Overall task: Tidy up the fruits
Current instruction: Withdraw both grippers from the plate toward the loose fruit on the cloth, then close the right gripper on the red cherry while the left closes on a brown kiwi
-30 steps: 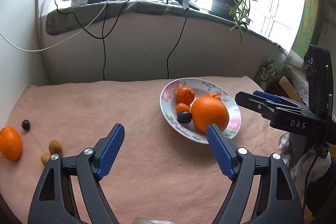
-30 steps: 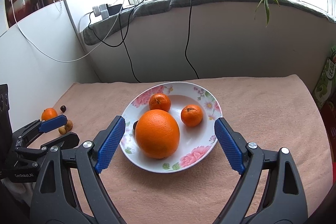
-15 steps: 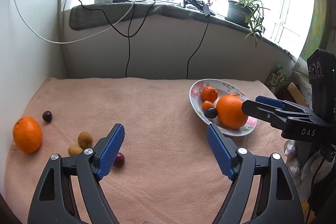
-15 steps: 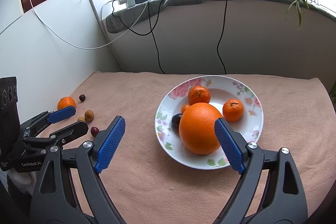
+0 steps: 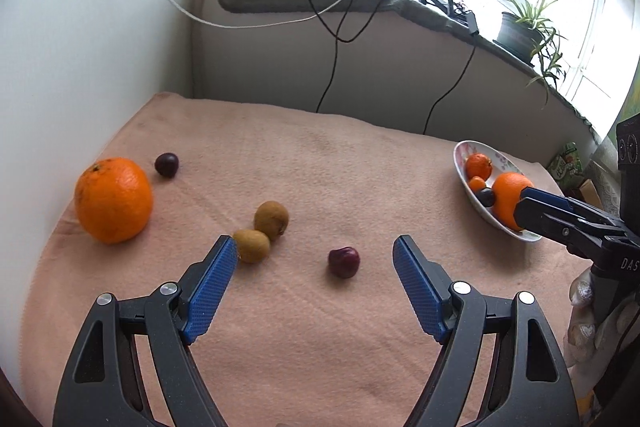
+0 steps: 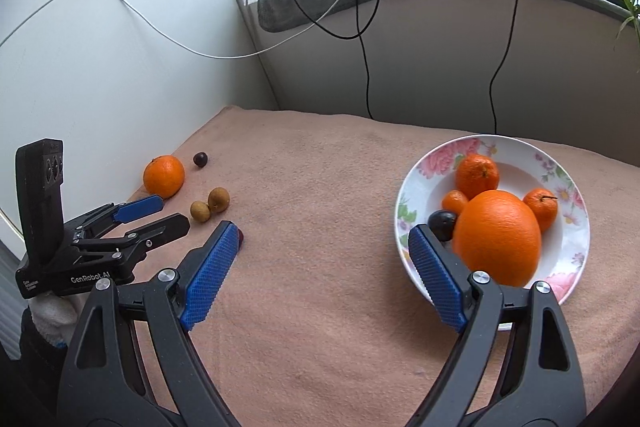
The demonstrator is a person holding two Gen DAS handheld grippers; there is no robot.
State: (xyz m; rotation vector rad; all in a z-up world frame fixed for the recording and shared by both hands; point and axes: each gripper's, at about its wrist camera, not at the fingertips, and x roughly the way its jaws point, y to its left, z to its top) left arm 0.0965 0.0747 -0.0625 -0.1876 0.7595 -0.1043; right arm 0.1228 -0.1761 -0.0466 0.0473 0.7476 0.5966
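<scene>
A floral plate [image 6: 568, 259] on the right holds a big orange [image 6: 496, 237], three small oranges and a dark plum [image 6: 441, 219]. Loose on the pink cloth at the left lie an orange [image 5: 114, 199], a dark plum [image 5: 167, 164], two brown kiwis [image 5: 272, 219] [image 5: 252, 245] and a red plum [image 5: 343, 261]. My left gripper [image 5: 314, 281] is open and empty, just short of the red plum and the kiwis. My right gripper [image 6: 324, 271] is open and empty, its right finger in front of the plate's near rim.
A white wall runs along the cloth's left edge. A grey sill at the back carries chargers, hanging cables [image 5: 332, 67] and a potted plant [image 5: 520, 31]. The plate also shows in the left wrist view [image 5: 472, 155], with boxes off the cloth's right edge.
Both grippers have swung left. The loose fruits have come to the centre of the left wrist view and the plate has slid to the right in both views. Both stay open.
</scene>
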